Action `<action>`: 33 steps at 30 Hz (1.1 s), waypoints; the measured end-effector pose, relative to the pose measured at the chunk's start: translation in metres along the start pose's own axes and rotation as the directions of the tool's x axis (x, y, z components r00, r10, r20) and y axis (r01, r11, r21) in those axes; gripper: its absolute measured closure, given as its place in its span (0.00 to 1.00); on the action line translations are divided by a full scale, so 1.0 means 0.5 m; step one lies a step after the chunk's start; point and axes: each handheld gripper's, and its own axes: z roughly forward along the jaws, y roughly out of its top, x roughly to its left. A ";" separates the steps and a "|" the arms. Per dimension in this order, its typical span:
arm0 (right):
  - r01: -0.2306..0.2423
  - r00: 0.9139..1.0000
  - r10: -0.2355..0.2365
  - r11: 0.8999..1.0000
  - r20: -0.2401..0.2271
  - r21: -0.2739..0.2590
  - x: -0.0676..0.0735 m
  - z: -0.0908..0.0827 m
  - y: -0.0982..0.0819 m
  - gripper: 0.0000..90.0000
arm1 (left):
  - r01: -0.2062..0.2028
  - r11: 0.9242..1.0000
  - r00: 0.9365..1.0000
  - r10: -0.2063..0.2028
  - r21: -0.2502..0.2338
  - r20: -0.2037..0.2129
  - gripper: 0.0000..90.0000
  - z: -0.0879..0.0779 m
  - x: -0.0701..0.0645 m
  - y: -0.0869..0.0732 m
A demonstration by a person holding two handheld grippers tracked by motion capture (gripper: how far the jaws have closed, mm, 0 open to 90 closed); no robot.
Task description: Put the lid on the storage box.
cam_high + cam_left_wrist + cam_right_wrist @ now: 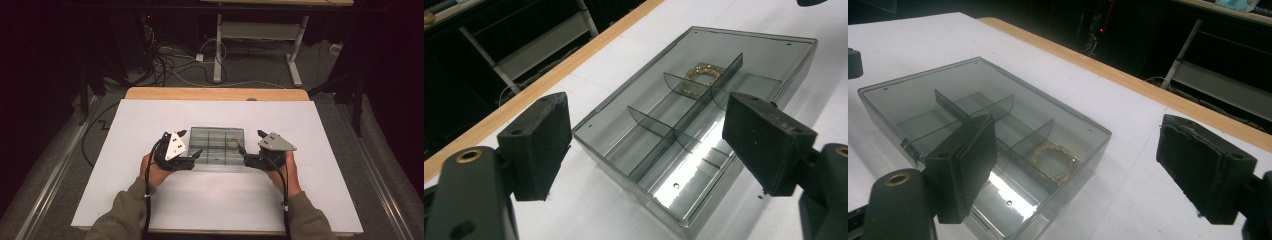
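Observation:
A smoky clear plastic box (210,135) with inner dividers lies flat on the white table top, lid down. A gold sparkly bracelet (233,143) rests in one of its right-hand compartments. My left gripper (190,143) sits at the box's left end, jaws open. In the left gripper view the box (769,55) lies ahead between the spread pads (541,142), which do not touch it, and the bracelet (700,77) lies at its far side. My right gripper (251,141) sits at the right end, open. In the right gripper view the bracelet (1054,162) lies in the box (948,80), close ahead.
A white sheet (150,115) covers the table, with a wooden strip (215,93) along its far edge. Beyond it stand the white legs of another desk (218,55) and a tangle of cables (165,62) on the floor. A person's hands and green sleeves (125,210) come in from below.

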 end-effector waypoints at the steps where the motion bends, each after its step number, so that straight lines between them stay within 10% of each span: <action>1: 0.000 1.000 0.000 1.000 0.001 0.000 0.001 0.000 0.000 0.19 | -0.001 1.000 1.000 0.001 0.001 0.003 0.21 -0.001 0.000 0.000; 33: 0.087 0.995 -0.087 0.996 -0.040 0.005 0.058 -0.048 0.017 0.17 | -0.071 0.997 0.995 0.072 -0.010 0.063 0.19 -0.037 -0.034 0.016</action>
